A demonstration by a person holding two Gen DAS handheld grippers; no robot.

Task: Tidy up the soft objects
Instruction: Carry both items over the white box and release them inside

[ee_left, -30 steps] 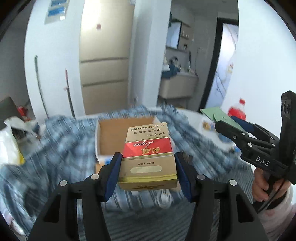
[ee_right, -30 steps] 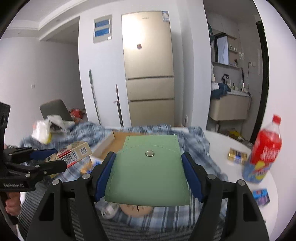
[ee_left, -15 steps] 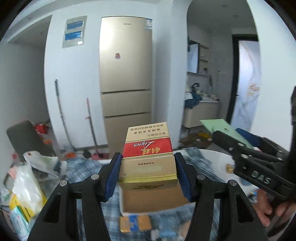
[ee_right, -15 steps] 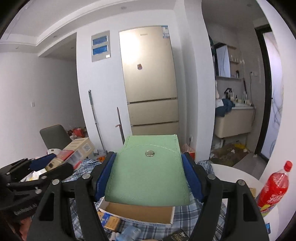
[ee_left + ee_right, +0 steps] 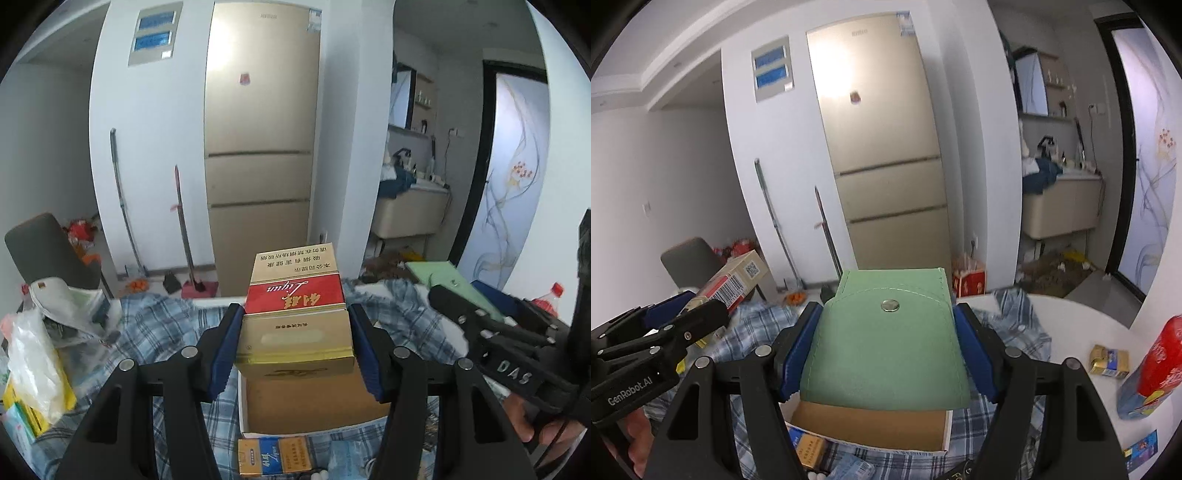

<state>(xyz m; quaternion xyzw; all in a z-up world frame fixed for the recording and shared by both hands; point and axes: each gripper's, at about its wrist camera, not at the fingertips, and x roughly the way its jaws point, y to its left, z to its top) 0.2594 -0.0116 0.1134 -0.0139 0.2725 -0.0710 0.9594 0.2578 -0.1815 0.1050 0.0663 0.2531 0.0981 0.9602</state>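
both held aloft: left gripper (image 5: 295, 347) pinches a red-gold carton (image 5: 295, 314), right gripper (image 5: 886, 354) pinches a green pouch (image 5: 886, 343). open cardboard box (image 5: 314, 402) lies below both, its rims unobstructed.

Both views are fisheye and each one sits just behind its own claw, looking forward along the two fingers and a little downward. The left claw (image 5: 295, 350) fills the low part of the left wrist view, very near to the lens; the right claw (image 5: 886, 354) fills the same part of the right wrist view. Both face the same way, toward the gold fridge (image 5: 262, 147) far beyond the claws. The two views share the open cardboard box (image 5: 314, 402) below the claws and the checked cloth (image 5: 1015, 328) on the surface. Each view also catches the other claw at its side edge.
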